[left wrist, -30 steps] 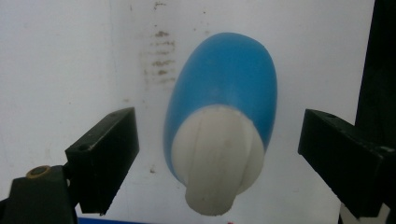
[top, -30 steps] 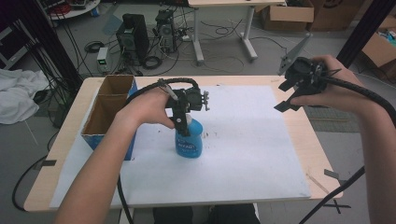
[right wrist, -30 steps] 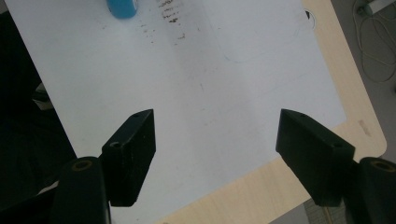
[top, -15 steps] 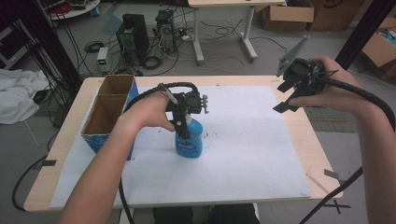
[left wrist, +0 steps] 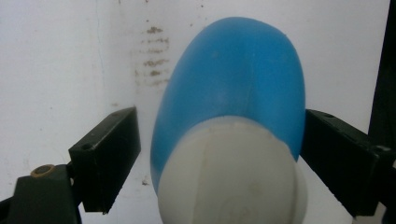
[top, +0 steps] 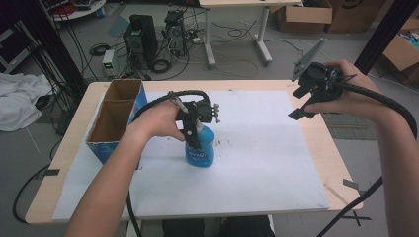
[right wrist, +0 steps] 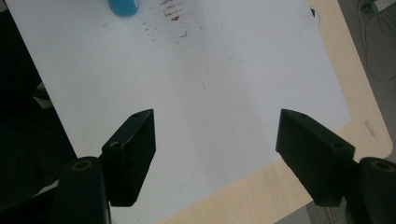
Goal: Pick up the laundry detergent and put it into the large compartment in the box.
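straddling the blue bottle (top: 200, 148) from above, the left tool (top: 193, 129) has its jaws either side of it, just closing in.

the bottle stands upright on the white sheet (top: 257, 163) near the middle of the worktop (top: 341, 168), its long axis straight up and the left tool pointing down along it, so the squeeze comes across its width. the left hand is right on it; the right tool (top: 309, 96) hangs well apart over the far right corner, jaws wide with nothing between. the left gripper view looks down on the bottle's white cap (left wrist: 231, 172) and blue shoulder: one jaw looks to be touching the blue side, the other is a sliver off, so no real clamp yet. the high view adds the open cardboard box (top: 116, 116) just beside, to the left.
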Demonstrator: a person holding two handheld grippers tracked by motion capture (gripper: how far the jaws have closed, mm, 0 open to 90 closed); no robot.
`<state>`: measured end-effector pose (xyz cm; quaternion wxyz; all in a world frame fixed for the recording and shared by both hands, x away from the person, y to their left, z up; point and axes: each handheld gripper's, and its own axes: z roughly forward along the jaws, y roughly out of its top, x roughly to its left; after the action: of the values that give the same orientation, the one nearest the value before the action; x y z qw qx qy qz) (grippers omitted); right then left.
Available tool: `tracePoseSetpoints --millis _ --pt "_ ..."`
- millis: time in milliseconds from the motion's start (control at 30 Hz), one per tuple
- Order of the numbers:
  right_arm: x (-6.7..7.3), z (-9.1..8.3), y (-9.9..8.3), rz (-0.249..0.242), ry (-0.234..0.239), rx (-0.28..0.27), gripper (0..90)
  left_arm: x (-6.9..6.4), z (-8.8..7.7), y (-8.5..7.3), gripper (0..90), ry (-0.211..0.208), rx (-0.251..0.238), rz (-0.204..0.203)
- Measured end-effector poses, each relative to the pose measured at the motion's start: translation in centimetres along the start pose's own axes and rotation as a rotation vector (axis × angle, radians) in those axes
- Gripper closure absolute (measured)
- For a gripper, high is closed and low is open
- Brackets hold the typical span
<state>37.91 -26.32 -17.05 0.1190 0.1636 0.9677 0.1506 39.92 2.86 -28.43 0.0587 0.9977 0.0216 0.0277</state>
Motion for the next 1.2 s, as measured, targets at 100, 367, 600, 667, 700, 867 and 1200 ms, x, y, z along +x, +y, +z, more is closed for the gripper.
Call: tracePoseSetpoints --millis 100,367,600,667,700,867,1200 --pt "0.00 0.05 0.01 0.001 0.001 0.000 28.4 0.01 0.10 -0.02 14.4 -0.004 0.002 -0.001" --pt "-0.02 0.08 0.02 0.000 0.001 0.002 28.4 -0.01 0.57 0.15 15.7 -0.011 0.014 0.010" --pt "-0.09 0.04 -0.01 -0.001 0.000 0.004 28.4 0.09 0.60 0.19 17.6 -0.013 0.012 0.015" --pt "-0.11 0.04 -0.03 0.001 0.000 0.004 28.4 0.15 0.62 0.18 17.9 -0.011 0.009 0.016" --pt "-0.12 0.05 -0.04 0.000 0.001 0.004 28.4 0.14 0.61 0.21 18.7 -0.009 0.011 0.019" --pt "-0.22 0.17 -0.13 0.003 0.002 0.004 28.4 0.15 0.81 0.26 20.1 -0.003 0.014 0.027" --pt "-0.23 0.14 -0.15 0.003 0.003 0.007 28.4 0.23 0.93 0.22 22.1 -0.004 0.014 0.034"
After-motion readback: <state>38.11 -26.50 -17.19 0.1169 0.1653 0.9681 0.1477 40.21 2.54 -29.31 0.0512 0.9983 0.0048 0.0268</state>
